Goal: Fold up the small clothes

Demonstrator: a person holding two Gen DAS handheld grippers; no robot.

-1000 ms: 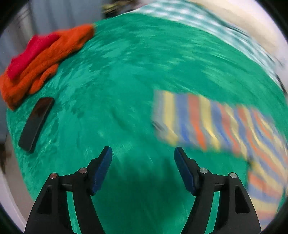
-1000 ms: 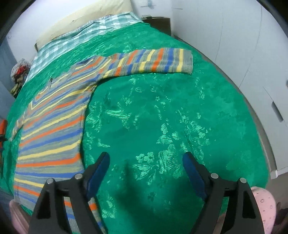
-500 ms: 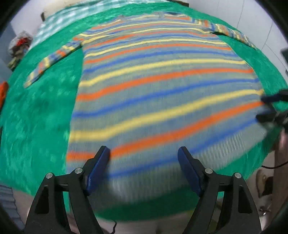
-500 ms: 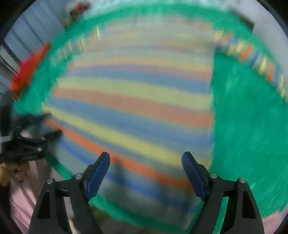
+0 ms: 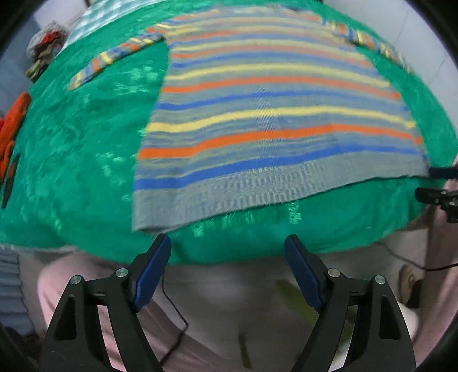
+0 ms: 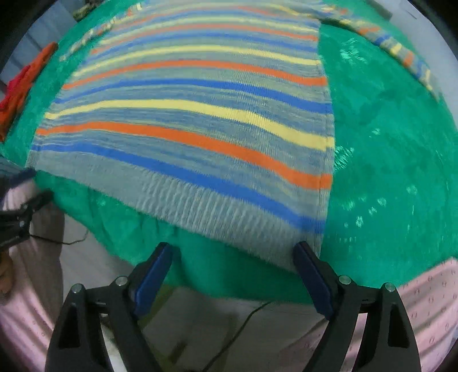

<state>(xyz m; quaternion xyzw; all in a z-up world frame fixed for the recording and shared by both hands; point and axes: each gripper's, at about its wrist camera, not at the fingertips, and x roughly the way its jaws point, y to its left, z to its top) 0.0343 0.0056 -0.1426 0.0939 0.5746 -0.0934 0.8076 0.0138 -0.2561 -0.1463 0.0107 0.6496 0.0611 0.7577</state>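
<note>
A striped sweater (image 5: 272, 114) (image 6: 186, 114) in grey, blue, yellow and orange lies flat on the green bedspread (image 5: 80, 143) (image 6: 386, 143), sleeves spread, ribbed hem toward me. My left gripper (image 5: 226, 239) hangs over the bed's near edge just below the hem's left corner, jaws wide apart with nothing between them. My right gripper (image 6: 232, 245) points down at the hem's right corner, its jaws opening, its right fingertip level with that corner and no cloth gripped. Each gripper shows at the other view's edge: the right gripper (image 5: 435, 183) and the left gripper (image 6: 31, 186).
Orange and red clothes (image 5: 11, 126) (image 6: 23, 83) lie at the bed's left side beside a dark phone (image 5: 8, 180). A checked sheet (image 5: 94, 17) covers the bed's far end. Below the bed edge are pink trousers (image 6: 423, 300), a cable (image 5: 174, 314) and a shoe (image 5: 409, 283).
Both views swung from the sleeves and bare bedspread onto the sweater's body, then drew back to its hem at the bed's near edge. Both grippers stayed open.
</note>
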